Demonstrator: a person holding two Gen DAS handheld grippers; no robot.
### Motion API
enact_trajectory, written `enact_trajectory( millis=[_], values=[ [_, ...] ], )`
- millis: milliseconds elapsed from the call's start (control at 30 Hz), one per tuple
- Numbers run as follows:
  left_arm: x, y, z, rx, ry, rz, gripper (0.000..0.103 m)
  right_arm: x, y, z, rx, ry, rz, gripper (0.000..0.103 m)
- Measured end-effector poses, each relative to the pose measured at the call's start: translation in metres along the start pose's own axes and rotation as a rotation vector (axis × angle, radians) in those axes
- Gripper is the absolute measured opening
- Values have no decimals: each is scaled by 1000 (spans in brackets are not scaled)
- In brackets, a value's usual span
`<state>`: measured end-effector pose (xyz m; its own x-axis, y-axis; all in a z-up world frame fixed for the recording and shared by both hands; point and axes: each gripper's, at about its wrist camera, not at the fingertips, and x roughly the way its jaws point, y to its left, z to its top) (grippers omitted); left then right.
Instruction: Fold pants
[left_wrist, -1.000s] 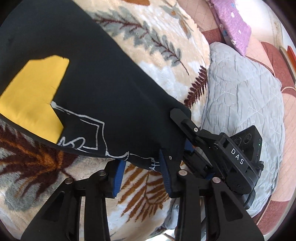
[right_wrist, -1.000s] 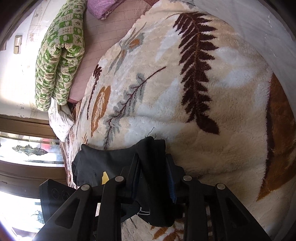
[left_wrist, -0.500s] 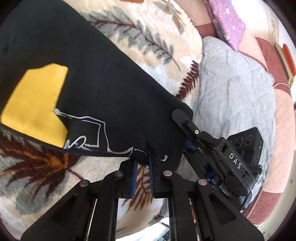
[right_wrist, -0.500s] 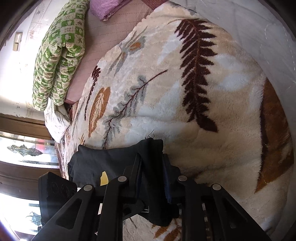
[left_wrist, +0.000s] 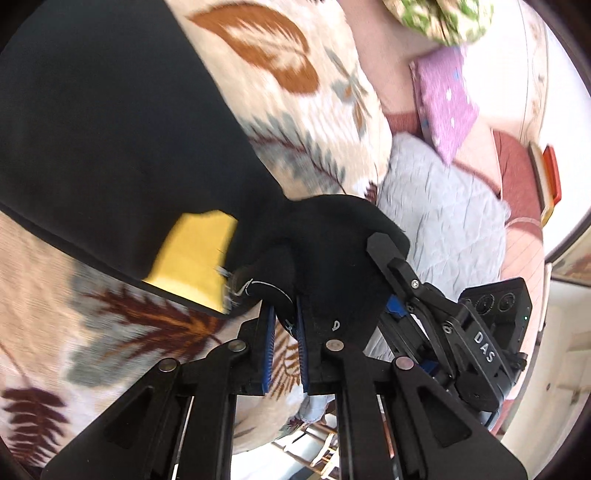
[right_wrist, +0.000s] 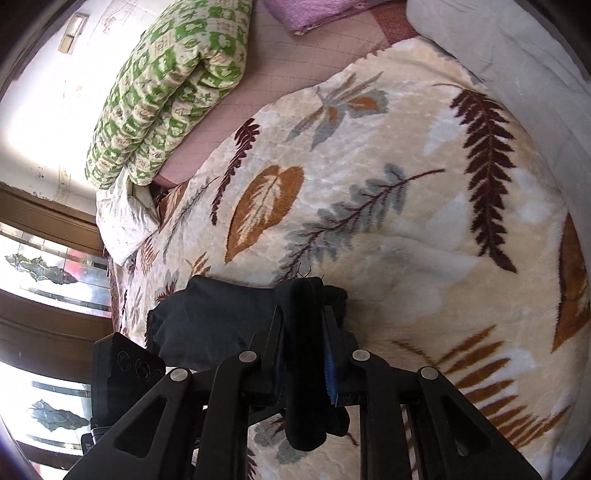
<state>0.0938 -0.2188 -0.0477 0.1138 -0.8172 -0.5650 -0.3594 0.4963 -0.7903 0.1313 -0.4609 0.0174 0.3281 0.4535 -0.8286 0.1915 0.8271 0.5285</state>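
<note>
on the bed's leaf-print blanket (right_wrist: 406, 229) lie the black pants (left_wrist: 110, 140), one end lifted and bunched. left gripper (left_wrist: 284, 325): angled moderately downward, fingers (left_wrist: 266, 347) closed on a fold of the pants edge beside the yellow patch (left_wrist: 192, 254). right gripper (right_wrist: 304, 332): pitched steeply downward, fingers (right_wrist: 330, 369) clamped on a thick gathered bundle of the same pants, cloth hanging below them. in the left wrist view the right gripper (left_wrist: 391, 254) sits just beside the left one, both on the same raised end. grey quilt (left_wrist: 443, 221) lies past the blanket.
</note>
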Motion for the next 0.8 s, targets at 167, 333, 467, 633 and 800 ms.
enact_trajectory(
  millis=[167,333,467,633,800],
  values=[
    [-24,29,24,-61,-41,-3,9,32,46,-3,-42,43,27,18],
    [-44,64,44,-121,-61,16,9,76,80,-5,-50,89,40,21],
    [-51,89,55,-160,-54,21,9,110,97,-13,-50,136,41,21],
    [-57,106,61,-187,-40,12,9,146,99,-28,-16,199,23,21],
    [-71,104,60,-134,-35,49,9,140,94,-32,42,168,58,21]
  ],
)
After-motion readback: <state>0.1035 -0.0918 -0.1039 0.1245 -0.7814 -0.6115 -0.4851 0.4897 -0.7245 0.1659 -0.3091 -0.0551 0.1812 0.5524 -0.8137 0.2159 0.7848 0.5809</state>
